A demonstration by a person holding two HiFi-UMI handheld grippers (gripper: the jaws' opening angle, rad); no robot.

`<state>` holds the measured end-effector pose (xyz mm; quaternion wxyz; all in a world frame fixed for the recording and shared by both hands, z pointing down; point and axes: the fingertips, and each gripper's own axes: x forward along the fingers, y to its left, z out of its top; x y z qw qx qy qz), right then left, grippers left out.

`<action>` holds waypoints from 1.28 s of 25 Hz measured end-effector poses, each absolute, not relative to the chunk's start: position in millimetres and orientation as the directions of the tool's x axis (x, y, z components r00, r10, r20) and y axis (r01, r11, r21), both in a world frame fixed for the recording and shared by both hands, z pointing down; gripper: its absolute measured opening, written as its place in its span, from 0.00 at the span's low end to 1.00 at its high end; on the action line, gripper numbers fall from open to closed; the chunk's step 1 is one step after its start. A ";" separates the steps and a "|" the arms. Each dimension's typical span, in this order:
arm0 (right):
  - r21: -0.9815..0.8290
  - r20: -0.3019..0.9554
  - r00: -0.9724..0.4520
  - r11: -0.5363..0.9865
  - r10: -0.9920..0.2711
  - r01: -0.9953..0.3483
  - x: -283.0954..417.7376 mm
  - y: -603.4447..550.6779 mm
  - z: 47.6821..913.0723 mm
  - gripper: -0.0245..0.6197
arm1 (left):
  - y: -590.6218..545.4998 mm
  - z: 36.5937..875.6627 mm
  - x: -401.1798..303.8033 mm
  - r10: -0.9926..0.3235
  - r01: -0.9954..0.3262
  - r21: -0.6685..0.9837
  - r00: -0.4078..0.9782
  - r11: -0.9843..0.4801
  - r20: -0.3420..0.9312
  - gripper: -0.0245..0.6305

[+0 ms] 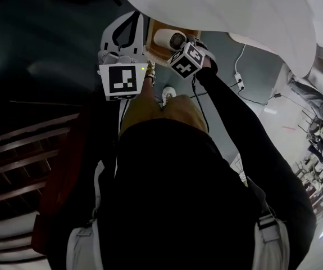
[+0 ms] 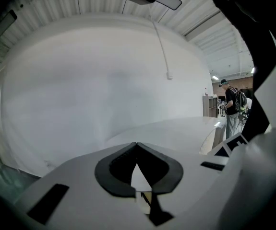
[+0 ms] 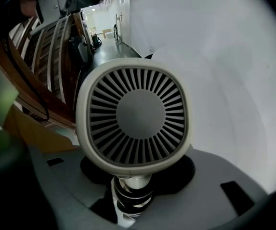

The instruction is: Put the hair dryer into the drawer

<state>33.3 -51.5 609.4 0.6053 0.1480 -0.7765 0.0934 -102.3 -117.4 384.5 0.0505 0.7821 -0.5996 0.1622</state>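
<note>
The white table (image 1: 234,10) with its smooth, rounded edge overhangs the spot, and the open wooden drawer (image 1: 151,49) sits just under that lip, so there is little room above it. On the other side stands a dark wooden slatted frame (image 1: 26,151). A white cable (image 1: 242,55) runs across the dark floor (image 1: 49,38) to a power strip (image 1: 239,82), well apart from the drawer. The right gripper (image 3: 134,190) points steeply down, its jaws clamped on the cord-wrapped handle of the hair dryer (image 3: 135,116), a cream, matte body whose rounded square rear grille has fine radial slats. The dryer hangs over the drawer's opening; I cannot tell whether it touches the bottom. The left gripper (image 2: 137,150) is held beside the drawer, its dark pads closed tip to tip on nothing.
</note>
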 end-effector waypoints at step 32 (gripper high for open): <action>0.208 0.978 0.085 0.891 -0.190 -0.404 38.4 -99.4 718.9 0.36 | -125.6 434.4 -114.2 -0.884 -0.962 -0.037 0.232 -0.269 0.405 0.06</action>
